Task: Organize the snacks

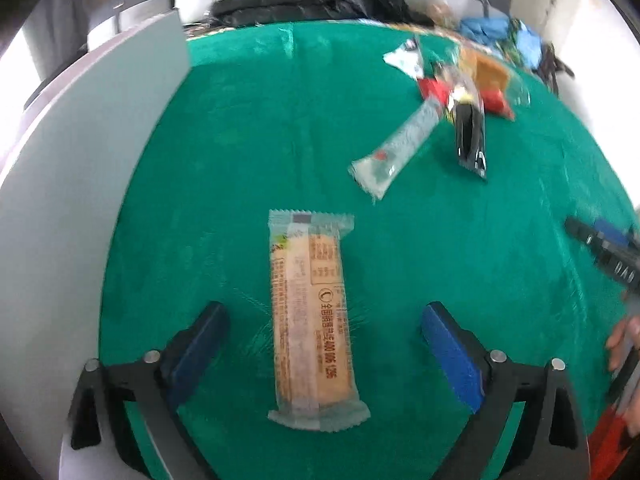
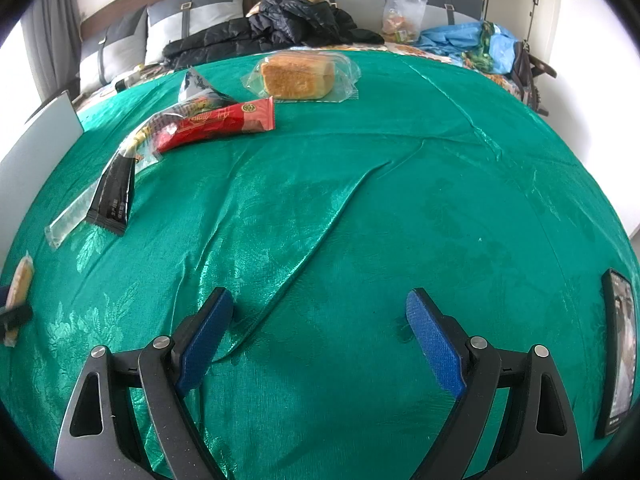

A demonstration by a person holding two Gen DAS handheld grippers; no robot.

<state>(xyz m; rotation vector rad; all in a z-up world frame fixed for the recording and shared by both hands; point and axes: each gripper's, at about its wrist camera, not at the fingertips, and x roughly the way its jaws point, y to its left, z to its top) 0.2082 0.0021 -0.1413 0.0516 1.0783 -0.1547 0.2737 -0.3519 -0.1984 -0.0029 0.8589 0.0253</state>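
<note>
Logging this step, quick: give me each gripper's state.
Left gripper: open, holding nothing; the wrapped biscuit bar lies between its jaws, untouched.
Right gripper: open, empty, over the green cloth.

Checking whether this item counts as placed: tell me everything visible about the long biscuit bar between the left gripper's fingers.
The biscuit bar is a long tan slab in a clear, pale-green-tinted wrapper with crimped ends and printed text. It lies flat on the green cloth, lengthwise between the open left gripper fingers, touching neither, apart from the other snacks.
</note>
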